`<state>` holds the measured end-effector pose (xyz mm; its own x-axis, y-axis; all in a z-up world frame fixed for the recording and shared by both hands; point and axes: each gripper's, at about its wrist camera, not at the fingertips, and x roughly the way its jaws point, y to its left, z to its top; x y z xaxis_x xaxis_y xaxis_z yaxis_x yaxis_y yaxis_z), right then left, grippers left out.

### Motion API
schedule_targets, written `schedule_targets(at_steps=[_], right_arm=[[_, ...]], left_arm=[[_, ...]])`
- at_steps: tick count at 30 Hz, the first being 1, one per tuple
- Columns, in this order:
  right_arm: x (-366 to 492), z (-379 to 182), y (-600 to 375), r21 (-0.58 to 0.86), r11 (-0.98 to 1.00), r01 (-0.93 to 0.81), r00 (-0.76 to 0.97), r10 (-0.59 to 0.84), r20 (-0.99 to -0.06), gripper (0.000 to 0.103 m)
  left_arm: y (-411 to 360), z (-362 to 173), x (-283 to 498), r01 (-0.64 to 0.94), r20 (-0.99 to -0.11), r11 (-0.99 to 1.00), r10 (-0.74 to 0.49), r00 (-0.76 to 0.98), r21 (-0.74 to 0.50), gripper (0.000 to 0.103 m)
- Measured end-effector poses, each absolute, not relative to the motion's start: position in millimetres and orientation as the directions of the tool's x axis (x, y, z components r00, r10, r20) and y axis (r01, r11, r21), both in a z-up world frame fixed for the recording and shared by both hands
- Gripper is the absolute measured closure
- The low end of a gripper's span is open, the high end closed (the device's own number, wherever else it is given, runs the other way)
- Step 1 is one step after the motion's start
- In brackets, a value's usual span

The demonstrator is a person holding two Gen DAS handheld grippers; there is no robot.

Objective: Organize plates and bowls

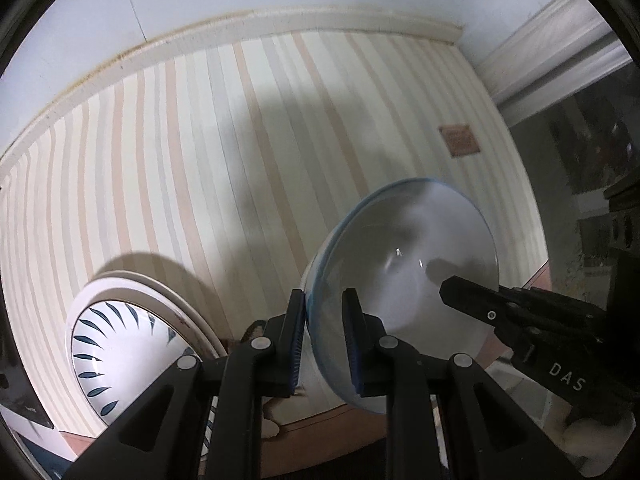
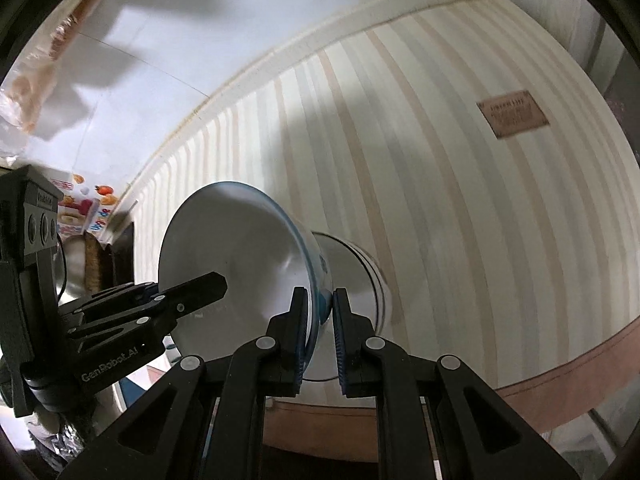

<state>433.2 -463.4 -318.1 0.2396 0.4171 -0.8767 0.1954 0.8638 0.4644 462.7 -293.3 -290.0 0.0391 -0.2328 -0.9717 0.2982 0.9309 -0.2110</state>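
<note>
ITEM: glossy white ceramic bowl with blue rim, carried above striped cloth-covered counter | GRIP: left hand-held gripper and right hand-held gripper each pinch opposite rim edges, bowl between them | HANDLING: judged rigid, slick, breakable, moderately heavy; rim holds suit | NEARBY: white plate with dark leaf pattern left of left hand-held gripper

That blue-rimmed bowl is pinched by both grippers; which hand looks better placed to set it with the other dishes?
Probably left. The left gripper clamps the bowl on the rim nearest the leaf-patterned plates; the right gripper holds the far rim.
</note>
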Motion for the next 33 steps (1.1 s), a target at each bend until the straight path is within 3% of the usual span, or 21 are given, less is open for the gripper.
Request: schedule_targets(at_steps=[12,33], right_arm=[[426,-345,-465,0.424,0.88,0.213,0.184,0.39,-0.902,0.089],[438,-343,-462,0.39,0.892,0.23,0.152,0.363,-0.919,0.085]], left_arm=[[-308,-311,454,0.345,-0.984,0.924,-0.178,0.005,-0.166,0.087],[-311,-323,453,0.353,-0.992,0.928,-0.125,-0.004,-0.118,0.087]])
